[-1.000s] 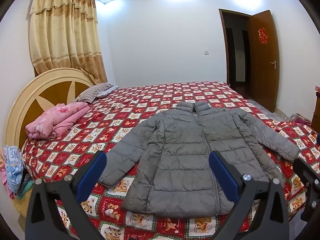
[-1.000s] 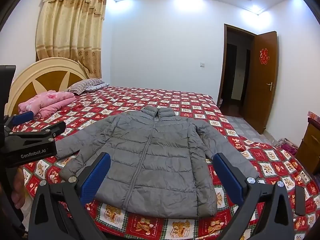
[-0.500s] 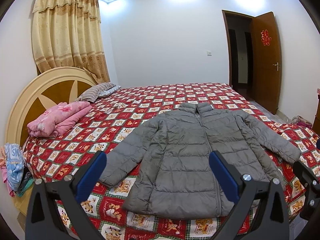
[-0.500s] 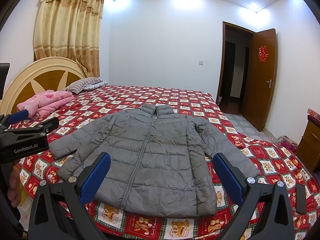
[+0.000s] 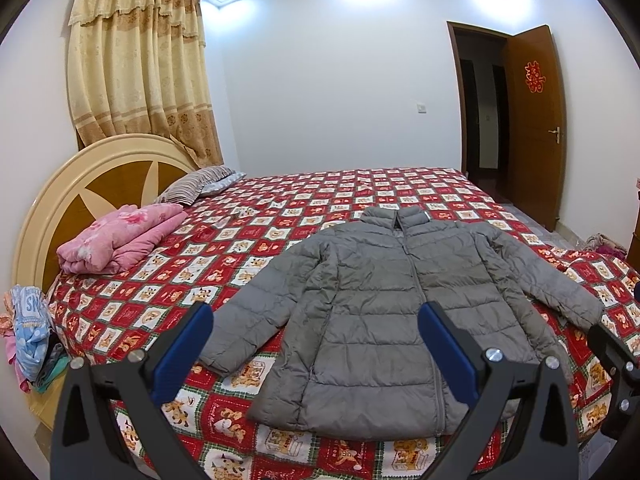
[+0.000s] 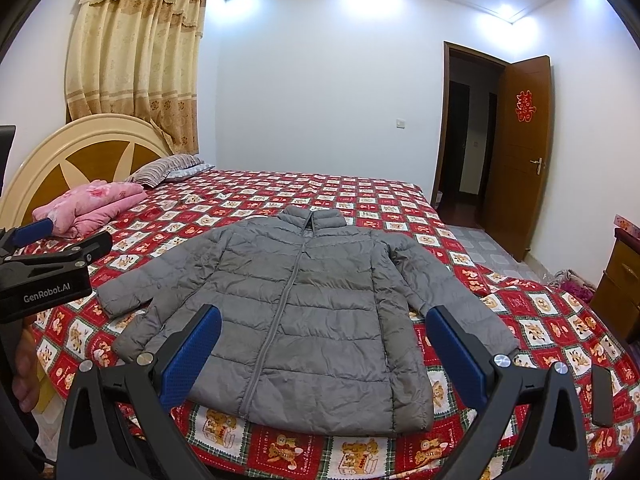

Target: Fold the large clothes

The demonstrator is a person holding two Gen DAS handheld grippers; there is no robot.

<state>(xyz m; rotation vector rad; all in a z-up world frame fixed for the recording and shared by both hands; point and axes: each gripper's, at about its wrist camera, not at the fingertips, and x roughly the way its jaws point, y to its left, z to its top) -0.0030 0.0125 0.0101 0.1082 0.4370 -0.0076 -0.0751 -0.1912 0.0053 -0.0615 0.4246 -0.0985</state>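
A grey puffer jacket (image 5: 380, 304) lies flat and zipped on the bed, collar away from me, both sleeves spread out; it also shows in the right wrist view (image 6: 304, 304). My left gripper (image 5: 316, 344) is open and empty, held above the jacket's near hem. My right gripper (image 6: 324, 348) is open and empty, also above the near hem. The left gripper's body (image 6: 48, 280) shows at the left edge of the right wrist view, beside the jacket's left sleeve.
The bed has a red checked quilt (image 5: 320, 200). A folded pink blanket (image 5: 120, 236) and striped pillow (image 5: 196, 188) lie by the round headboard (image 5: 80, 184). Clothes (image 5: 28, 328) hang at the bed's left. An open door (image 6: 516, 152) and a wooden cabinet (image 6: 620, 280) stand right.
Both grippers have tilted up and drawn back slightly, so the jacket sits a little lower in both views. The jacket has not moved. Both grippers stay open.
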